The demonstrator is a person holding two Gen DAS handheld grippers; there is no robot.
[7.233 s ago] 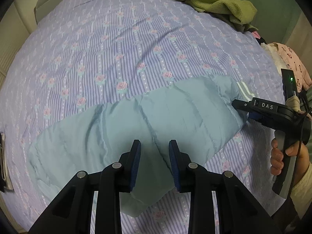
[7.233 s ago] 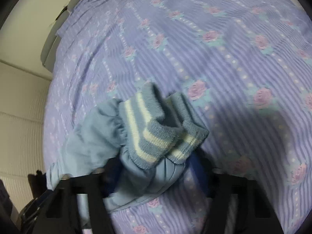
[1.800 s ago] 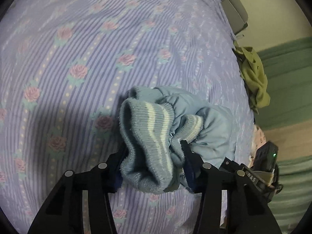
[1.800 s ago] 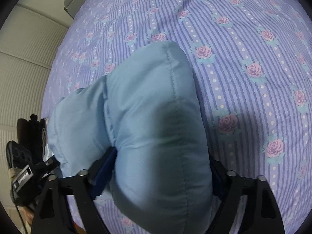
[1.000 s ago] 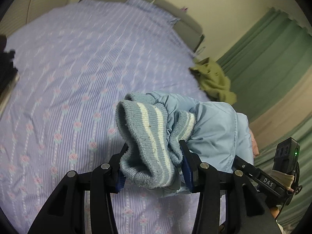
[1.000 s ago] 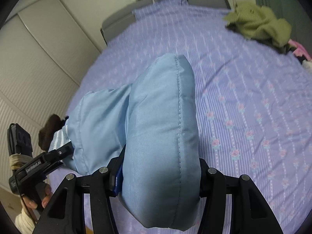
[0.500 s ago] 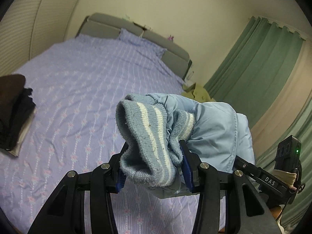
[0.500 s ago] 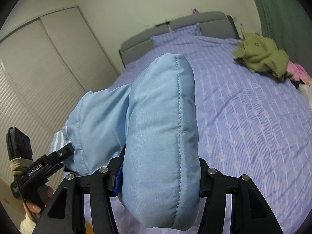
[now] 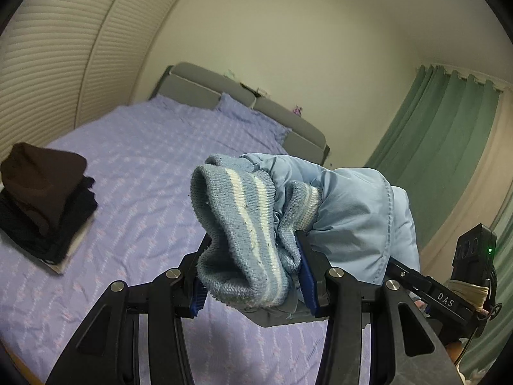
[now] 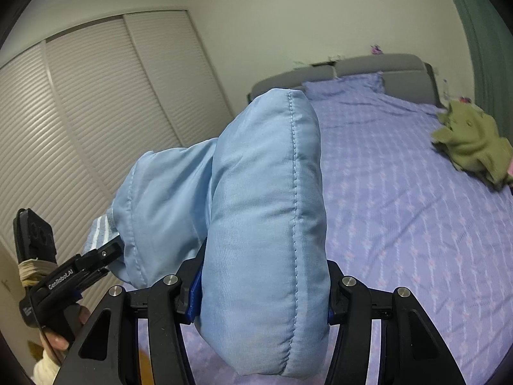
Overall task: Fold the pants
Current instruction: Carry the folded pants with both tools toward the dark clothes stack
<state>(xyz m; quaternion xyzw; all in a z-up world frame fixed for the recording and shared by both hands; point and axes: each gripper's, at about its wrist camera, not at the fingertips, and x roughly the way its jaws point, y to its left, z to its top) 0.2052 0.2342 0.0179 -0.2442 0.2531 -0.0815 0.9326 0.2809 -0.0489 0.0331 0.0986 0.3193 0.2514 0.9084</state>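
Note:
The light blue padded pants (image 10: 266, 211) are folded into a thick bundle and held in the air above the bed by both grippers. My left gripper (image 9: 253, 276) is shut on the end with the striped knit cuffs (image 9: 237, 224). My right gripper (image 10: 259, 292) is shut on the padded folded end. The right gripper also shows at the right of the left wrist view (image 9: 433, 292), and the left gripper at the lower left of the right wrist view (image 10: 80, 272).
The bed (image 9: 154, 160) with a purple floral sheet lies below, grey headboard (image 10: 368, 64) at the far end. A stack of dark folded clothes (image 9: 41, 199) sits on its left side. An olive garment (image 10: 471, 138) lies at its right. Slatted closet doors (image 10: 80, 112) stand left, green curtains (image 9: 433, 122) right.
Both grippers have lifted the folded pants off the bed and tilted upward, so the walls and headboard have come into view. The grips have not changed.

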